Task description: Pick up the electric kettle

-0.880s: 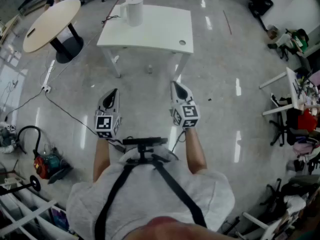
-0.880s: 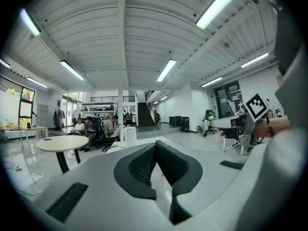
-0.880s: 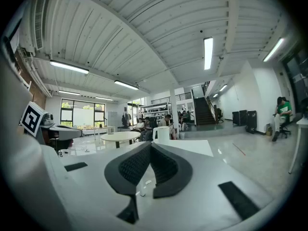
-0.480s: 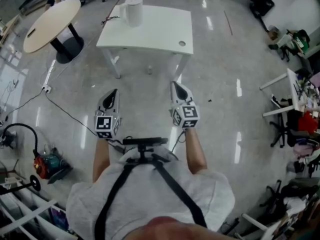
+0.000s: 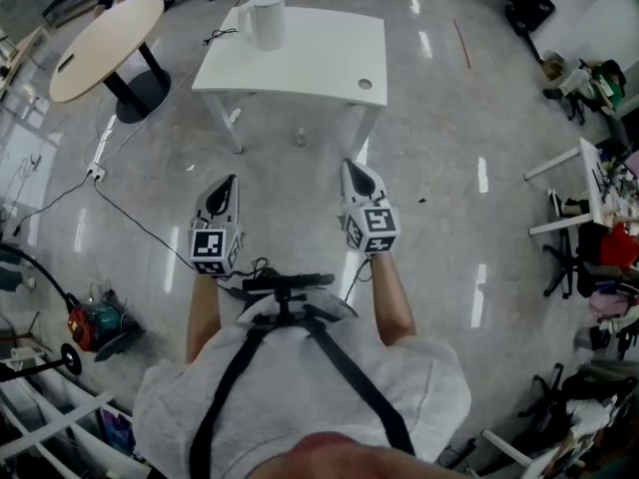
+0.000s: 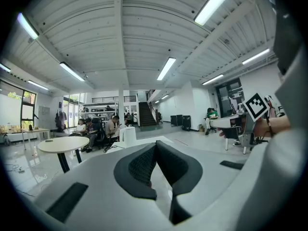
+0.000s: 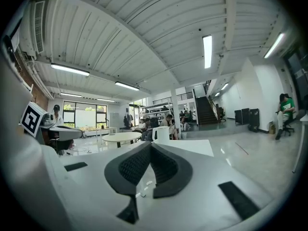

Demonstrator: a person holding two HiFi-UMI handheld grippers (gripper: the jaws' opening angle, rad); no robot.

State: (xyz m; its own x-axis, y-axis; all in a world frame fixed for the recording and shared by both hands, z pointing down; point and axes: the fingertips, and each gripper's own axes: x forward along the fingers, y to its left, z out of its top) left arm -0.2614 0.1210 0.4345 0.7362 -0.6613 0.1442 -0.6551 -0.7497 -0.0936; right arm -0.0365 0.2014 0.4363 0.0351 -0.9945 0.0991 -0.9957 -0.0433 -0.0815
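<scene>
A white electric kettle (image 5: pixel 265 18) stands near the far left corner of a white table (image 5: pixel 319 63) ahead of me. It shows small in the left gripper view (image 6: pixel 128 134) and the right gripper view (image 7: pixel 160 134). My left gripper (image 5: pixel 227 185) and right gripper (image 5: pixel 354 170) are held side by side over the floor, well short of the table. Both are shut with nothing between the jaws, as the left gripper view (image 6: pixel 155 146) and right gripper view (image 7: pixel 149 147) show.
A round wooden table (image 5: pixel 95 38) on a black pedestal stands left of the white table. A black cable (image 5: pixel 130 218) runs across the glossy floor on the left. A red machine (image 5: pixel 90 325) sits low left. Desks and chairs (image 5: pixel 589 218) crowd the right edge.
The view has shifted slightly; the grippers keep their places before the body and the kettle stays on the table.
</scene>
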